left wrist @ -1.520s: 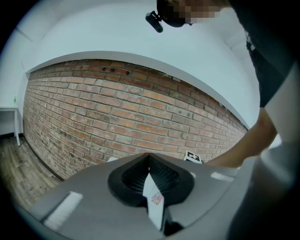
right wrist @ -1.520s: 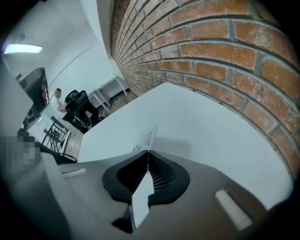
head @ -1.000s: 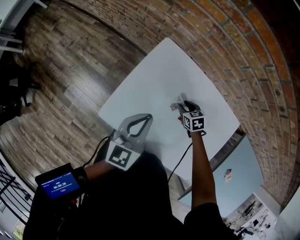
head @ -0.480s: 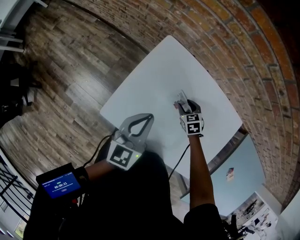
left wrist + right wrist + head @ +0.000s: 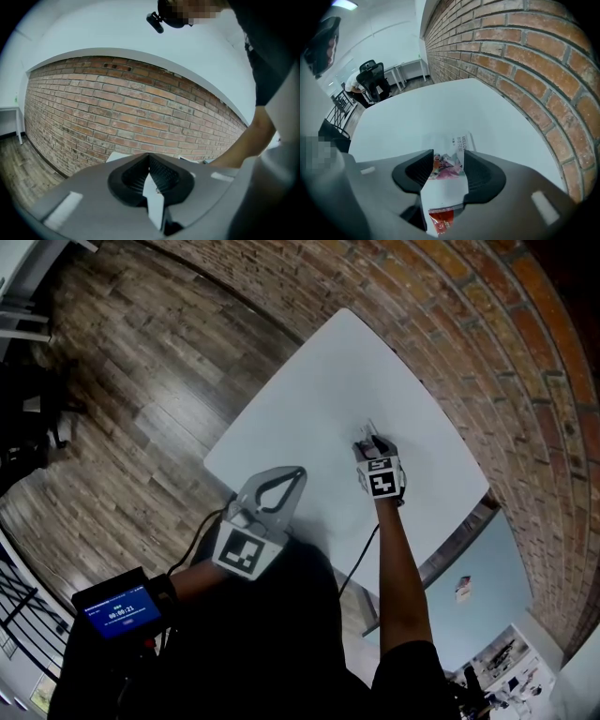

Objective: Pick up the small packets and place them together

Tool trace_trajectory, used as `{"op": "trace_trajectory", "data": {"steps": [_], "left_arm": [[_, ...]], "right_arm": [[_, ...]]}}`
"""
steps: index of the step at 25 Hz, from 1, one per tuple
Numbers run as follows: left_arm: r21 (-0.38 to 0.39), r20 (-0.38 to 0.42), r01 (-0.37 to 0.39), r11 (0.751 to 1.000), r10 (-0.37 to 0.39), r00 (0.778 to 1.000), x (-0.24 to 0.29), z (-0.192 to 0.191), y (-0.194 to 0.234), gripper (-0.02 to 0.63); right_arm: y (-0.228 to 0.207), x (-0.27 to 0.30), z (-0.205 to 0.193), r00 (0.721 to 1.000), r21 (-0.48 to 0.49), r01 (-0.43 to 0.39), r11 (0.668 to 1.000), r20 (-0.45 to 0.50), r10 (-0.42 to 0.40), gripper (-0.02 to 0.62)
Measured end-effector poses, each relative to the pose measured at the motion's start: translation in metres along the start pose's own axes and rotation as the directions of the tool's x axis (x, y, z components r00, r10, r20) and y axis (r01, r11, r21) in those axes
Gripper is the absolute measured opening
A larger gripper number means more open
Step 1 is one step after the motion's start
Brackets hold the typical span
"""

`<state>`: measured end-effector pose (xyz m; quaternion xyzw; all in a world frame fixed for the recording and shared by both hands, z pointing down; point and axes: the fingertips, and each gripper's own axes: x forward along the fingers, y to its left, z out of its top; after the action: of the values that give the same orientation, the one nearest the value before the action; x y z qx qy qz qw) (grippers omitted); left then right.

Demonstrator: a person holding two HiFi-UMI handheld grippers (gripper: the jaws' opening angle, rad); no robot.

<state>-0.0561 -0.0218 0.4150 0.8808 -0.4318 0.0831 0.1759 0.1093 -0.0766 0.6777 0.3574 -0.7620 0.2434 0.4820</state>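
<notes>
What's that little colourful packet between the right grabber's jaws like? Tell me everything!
The colourful packet is small and flat, seemingly glossy film: white, with pink and orange pictures and dark print at its far end. It lies on the white table between the jaws of the right gripper, which have just been opening and stand apart, not pinching it. A red-ended packet lies just at its near end; whether they overlap is unclear.

Right gripper (image 5: 368,441) sank, jaws just opened around packets (image 5: 461,141).
</notes>
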Motion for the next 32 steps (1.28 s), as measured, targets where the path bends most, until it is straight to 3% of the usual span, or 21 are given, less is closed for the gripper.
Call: {"op": "trace_trajectory", "data": {"steps": [6,12,19,25,30,32], "left_arm": [[0.006,0.000,-0.001,1.000,0.001,1.000,-0.002,0.002,-0.003,0.000],[-0.014,0.000,-0.026,1.000,0.026,1.000,-0.005,-0.001,0.003,0.000],[-0.007,-0.002,-0.047,0.999,0.047,0.999,-0.013,-0.002,-0.002,0.000],[-0.019,0.024,-0.048,0.999,0.048,0.999,-0.012,-0.002,-0.009,0.000],[-0.010,0.035,-0.044,0.999,0.045,0.998,-0.016,0.000,-0.011,0.000],[-0.014,0.036,-0.045,0.999,0.045,0.998,-0.016,0.000,-0.012,0.000]], "right_arm": [[-0.001,-0.003,-0.008,0.999,-0.128,-0.044,0.991,-0.026,0.041,0.204],[-0.002,0.000,-0.009,0.990,-0.149,-0.139,0.979,-0.017,0.138,0.179],[0.004,-0.004,-0.015,0.985,-0.251,-0.169,0.953,-0.012,0.172,0.179],[0.000,-0.008,-0.024,0.984,-0.245,-0.176,0.953,-0.019,0.176,0.181],[-0.009,-0.027,-0.011,0.984,-0.150,-0.142,0.978,0.082,0.156,0.181],[-0.016,-0.041,-0.014,0.987,-0.153,-0.106,0.982,0.102,0.123,0.181]]}}
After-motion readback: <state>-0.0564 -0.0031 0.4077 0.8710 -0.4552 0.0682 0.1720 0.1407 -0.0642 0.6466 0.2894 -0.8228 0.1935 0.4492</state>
